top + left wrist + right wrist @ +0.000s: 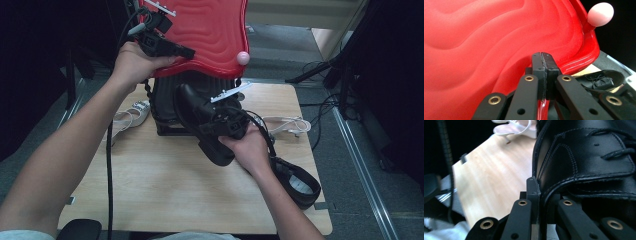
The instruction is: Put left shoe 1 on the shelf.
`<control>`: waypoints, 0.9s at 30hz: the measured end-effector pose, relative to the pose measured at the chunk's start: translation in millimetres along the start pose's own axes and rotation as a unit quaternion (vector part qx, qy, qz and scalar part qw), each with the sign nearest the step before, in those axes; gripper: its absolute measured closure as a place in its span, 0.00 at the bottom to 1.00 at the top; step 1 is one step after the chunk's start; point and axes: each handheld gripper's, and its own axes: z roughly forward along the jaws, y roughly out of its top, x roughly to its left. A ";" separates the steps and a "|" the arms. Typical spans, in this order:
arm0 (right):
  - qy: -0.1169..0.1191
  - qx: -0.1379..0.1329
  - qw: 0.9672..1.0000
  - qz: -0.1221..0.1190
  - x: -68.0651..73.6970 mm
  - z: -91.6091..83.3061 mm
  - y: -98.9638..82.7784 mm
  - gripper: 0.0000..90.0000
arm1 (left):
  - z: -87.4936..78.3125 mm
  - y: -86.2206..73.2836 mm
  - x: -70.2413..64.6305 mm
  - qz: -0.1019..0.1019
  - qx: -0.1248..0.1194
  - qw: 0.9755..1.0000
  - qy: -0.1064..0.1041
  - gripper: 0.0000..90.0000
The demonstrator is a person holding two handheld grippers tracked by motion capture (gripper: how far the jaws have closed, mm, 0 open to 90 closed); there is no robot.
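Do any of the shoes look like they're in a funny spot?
Yes. One black shoe hangs tilted in the air, pinched by the right gripper. Its partner juts over the table's right edge. The white sandals lie far apart.

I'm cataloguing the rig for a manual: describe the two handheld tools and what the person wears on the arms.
Both tools, left tool and right tool, are black and blocky, with paired flat jaws on links with brass-ringed pivots. Each carries a grey plate on top and trails a black cable. Both forearms are bare; a pale short sleeve shows at the left shoulder.
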 end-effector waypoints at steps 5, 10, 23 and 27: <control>-0.031 -0.019 0.999 -0.007 -5.8 11.7 10.6 0.97 | -0.8 -0.4 -0.6 0.003 0.001 1.000 0.001 1.00; -0.048 -0.033 0.998 -0.011 -9.4 22.0 15.4 0.97 | -0.8 -0.2 -0.7 0.002 0.003 1.000 0.001 1.00; -0.119 -0.080 0.989 -0.046 -4.7 67.4 42.0 0.97 | -0.9 -1.4 0.1 0.003 -0.001 1.000 0.000 1.00; -0.119 -0.099 0.987 -0.042 -4.6 74.4 47.0 0.97 | -0.8 -1.5 0.6 0.002 -0.002 1.000 -0.001 1.00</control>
